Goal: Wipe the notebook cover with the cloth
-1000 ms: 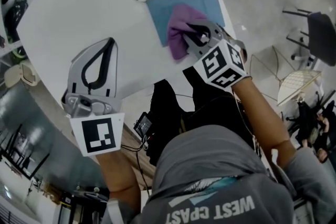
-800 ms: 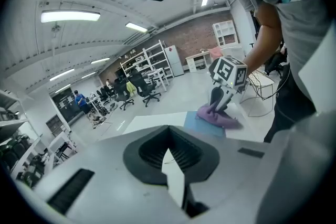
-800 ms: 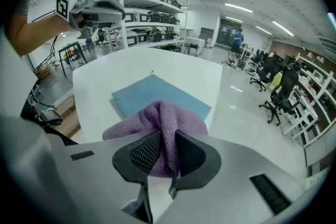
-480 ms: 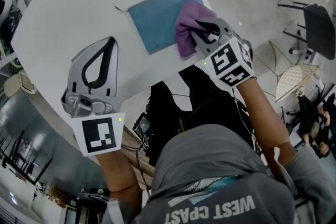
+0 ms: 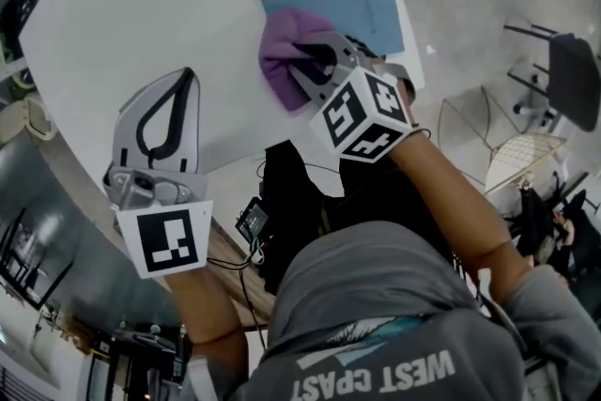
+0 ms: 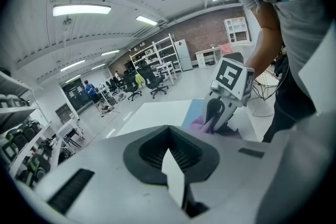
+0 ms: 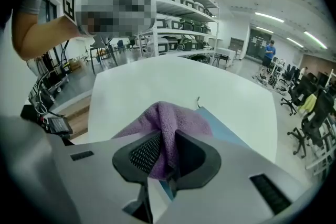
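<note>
A blue notebook [image 5: 362, 3] lies flat at the far right of the white table [image 5: 131, 14], a thin cord sticking out of its left corner. My right gripper [image 5: 305, 61] is shut on a purple cloth [image 5: 282, 56] and presses it on the notebook's near left corner. In the right gripper view the cloth [image 7: 173, 120] is bunched between the jaws, with the notebook [image 7: 223, 131] just beyond it. My left gripper [image 5: 181, 78] hovers over bare table to the left, jaws shut with nothing in them. The left gripper view shows the right gripper [image 6: 223, 113] on the cloth [image 6: 199, 124].
The table's curved edge runs close to the notebook's right and near sides. Beyond it are dark gear and cables [image 5: 272, 211] by the person's body, and chairs [image 5: 563, 61] on the floor at the right. Shelving [image 7: 178, 18] stands past the table.
The right gripper swept the cloth first toward the notebook's right near corner, then back left to its left near corner. The left gripper has stayed where it was.
</note>
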Motion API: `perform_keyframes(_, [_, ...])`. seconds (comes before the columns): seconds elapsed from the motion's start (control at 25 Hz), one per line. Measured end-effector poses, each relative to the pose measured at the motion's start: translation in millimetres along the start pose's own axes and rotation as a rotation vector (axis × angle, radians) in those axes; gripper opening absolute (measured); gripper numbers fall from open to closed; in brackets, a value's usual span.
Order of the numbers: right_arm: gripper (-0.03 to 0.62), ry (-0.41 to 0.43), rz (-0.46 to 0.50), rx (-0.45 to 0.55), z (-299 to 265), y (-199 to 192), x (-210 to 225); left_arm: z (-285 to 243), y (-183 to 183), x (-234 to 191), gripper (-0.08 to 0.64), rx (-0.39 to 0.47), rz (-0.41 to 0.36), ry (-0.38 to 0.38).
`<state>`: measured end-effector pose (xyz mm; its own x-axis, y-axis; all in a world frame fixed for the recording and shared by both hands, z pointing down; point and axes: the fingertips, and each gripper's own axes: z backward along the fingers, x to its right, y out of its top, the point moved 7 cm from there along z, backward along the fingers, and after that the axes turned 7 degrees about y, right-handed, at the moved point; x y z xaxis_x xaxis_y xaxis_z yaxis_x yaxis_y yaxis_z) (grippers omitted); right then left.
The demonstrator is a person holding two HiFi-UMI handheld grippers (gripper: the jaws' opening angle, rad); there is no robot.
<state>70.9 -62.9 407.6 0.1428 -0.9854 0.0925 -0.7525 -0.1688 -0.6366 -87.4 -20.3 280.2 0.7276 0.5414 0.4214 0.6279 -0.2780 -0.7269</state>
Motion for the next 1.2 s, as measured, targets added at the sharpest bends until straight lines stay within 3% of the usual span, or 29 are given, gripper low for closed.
perform_keyframes(0.16, [0.097, -0.059, -0.091, -0.011, 24.5, -29.9, 12.5, -7.9, 7.1, -2.4, 0.0, 0.011, -0.014, -0.018])
perform_keyframes(0.4, [0.095, -0.223, -0.26, -0.058, 83.0, -94.8, 49.3, -32.4, 29.0, -0.4, 0.0, 0.056, -0.043, -0.065])
perform_keyframes(0.52, [0.097, -0.252, -0.286, -0.07, 93.5, -104.7, 55.8, -40.4, 37.8, 2.6, 0.0, 0.074, -0.049, -0.078])
perform_keyframes(0.64, [0.095, -0.226, -0.248, -0.065, 82.4, -89.6, 50.8, -41.8, 40.1, 5.1, 0.0, 0.075, -0.048, -0.079])
perform_keyframes(1.0, [0.097, -0.027, -0.008, -0.005, 4.5, -1.1, 18.4, -24.1, 10.0, -0.6, 0.0, 0.014, 0.005, -0.031])
perform_keyframes(1.2, [0.095, -0.045, -0.06, 0.001, 13.2, -12.4, 24.4, -20.5, 2.8, -8.2, -0.001, 0.01, 0.006, -0.024])
